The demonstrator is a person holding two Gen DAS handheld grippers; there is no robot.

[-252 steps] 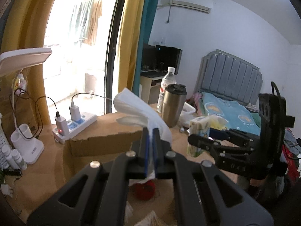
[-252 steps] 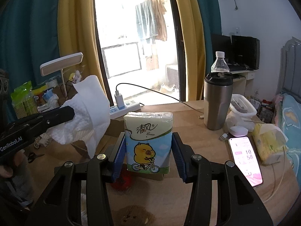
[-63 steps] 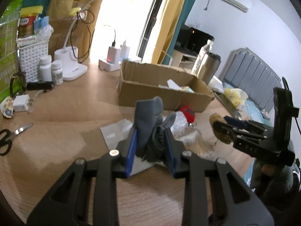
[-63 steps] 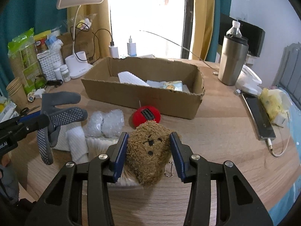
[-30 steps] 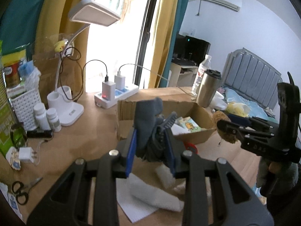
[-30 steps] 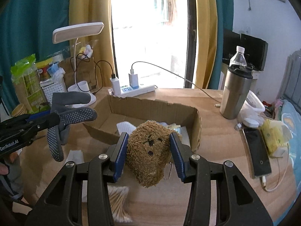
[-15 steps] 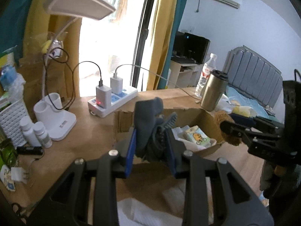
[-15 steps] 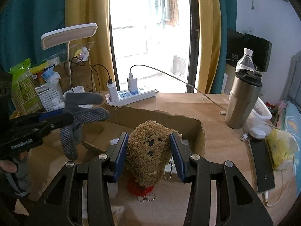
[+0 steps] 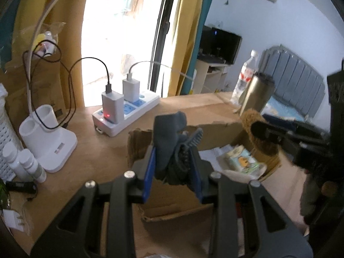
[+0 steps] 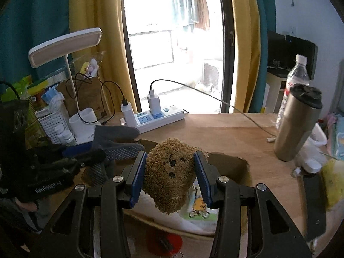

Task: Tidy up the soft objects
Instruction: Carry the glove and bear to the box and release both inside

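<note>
Jaws of our left gripper [image 9: 173,167] clamp a grey glove [image 9: 169,133] above the cardboard box [image 9: 137,144]. Our right gripper [image 10: 169,177] squeezes the brown plush bear [image 10: 169,172]. Only its view shows a red pouch [image 10: 164,244] below.

A grey glove [image 9: 169,129] with a dotted grip pattern sat between blue-padded black fingers [image 9: 149,167] at the frame's centre. In the right wrist view, a shaggy brown plush bear [image 10: 169,172] filled the centre. The tissue pack [image 9: 240,161] at centre right showed a yellow cartoon animal. The cardboard box [image 9: 139,142] was plain tan.
</note>
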